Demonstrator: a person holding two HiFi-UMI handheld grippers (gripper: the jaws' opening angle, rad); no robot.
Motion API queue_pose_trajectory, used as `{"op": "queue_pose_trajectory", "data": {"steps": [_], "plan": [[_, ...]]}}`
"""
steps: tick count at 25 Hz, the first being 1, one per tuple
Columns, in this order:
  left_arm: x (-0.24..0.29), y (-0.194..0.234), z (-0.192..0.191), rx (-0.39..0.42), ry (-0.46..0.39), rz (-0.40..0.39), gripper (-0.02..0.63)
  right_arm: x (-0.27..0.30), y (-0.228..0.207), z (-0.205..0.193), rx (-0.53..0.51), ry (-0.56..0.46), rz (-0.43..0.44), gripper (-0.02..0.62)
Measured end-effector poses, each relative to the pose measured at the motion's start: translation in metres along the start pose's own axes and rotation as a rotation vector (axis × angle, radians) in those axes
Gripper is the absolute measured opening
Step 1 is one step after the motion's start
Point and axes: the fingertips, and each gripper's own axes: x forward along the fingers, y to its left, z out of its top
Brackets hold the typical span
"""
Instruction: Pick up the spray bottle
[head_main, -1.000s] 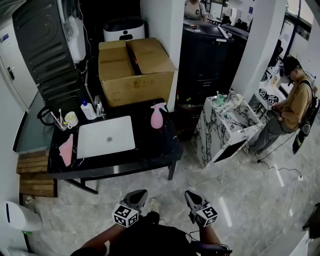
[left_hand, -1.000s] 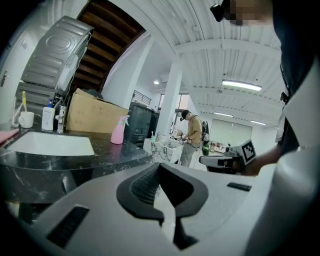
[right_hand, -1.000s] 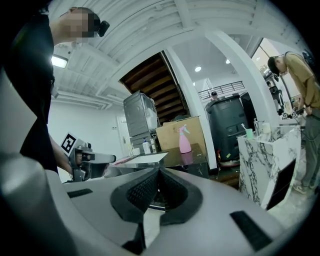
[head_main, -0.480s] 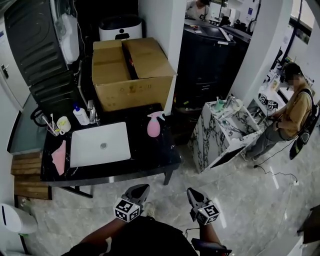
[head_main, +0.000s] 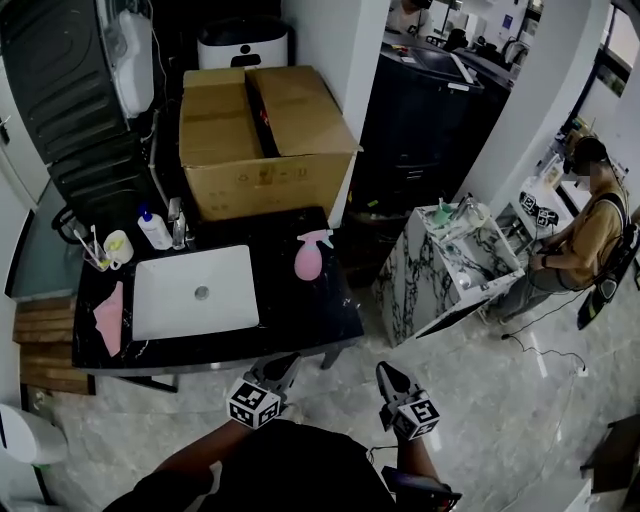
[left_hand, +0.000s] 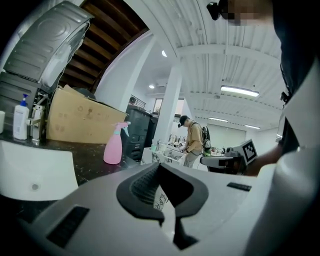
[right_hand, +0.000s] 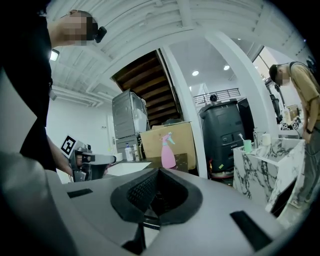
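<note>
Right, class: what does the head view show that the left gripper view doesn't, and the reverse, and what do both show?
Only the head view: the pink cloth beside the sink. Only the left gripper view: the ceiling lamp. Both: the spray bottle, the box, the pump bottle and the sink.

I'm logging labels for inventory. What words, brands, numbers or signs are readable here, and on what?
None is readable.
Cardboard box: front print too blurred.
White pump bottle: label too small.
Left hand-held gripper, right hand-held gripper: square markers, no letters.
</note>
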Motion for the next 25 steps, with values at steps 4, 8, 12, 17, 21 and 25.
{"op": "queue_pose_trajectory", "data": {"steps": [4,8,12,17,21,25], "plan": [[0.007,0.014,0.006,0.004,-0.002,-0.002,0.008,0.017,-0.006,0.004,-0.001,-0.006,-0.002,0.026],[0.01,0.025,0.007,-0.003,0.004,0.011,0.008,0.03,-0.007,0.006,0.0,-0.004,0.01,0.026],[0.011,0.034,0.003,-0.014,0.02,0.034,0.008,0.041,-0.013,0.002,0.012,0.005,0.024,0.026],[0.02,0.053,0.001,-0.027,0.04,0.082,0.008,0.064,-0.029,-0.001,0.029,0.023,0.056,0.026],[0.038,0.063,0.008,-0.037,0.039,0.119,0.008,0.085,-0.045,0.008,0.031,0.017,0.102,0.026],[0.063,0.069,0.023,-0.033,0.021,0.144,0.008,0.107,-0.068,0.017,0.035,0.019,0.141,0.026]]}}
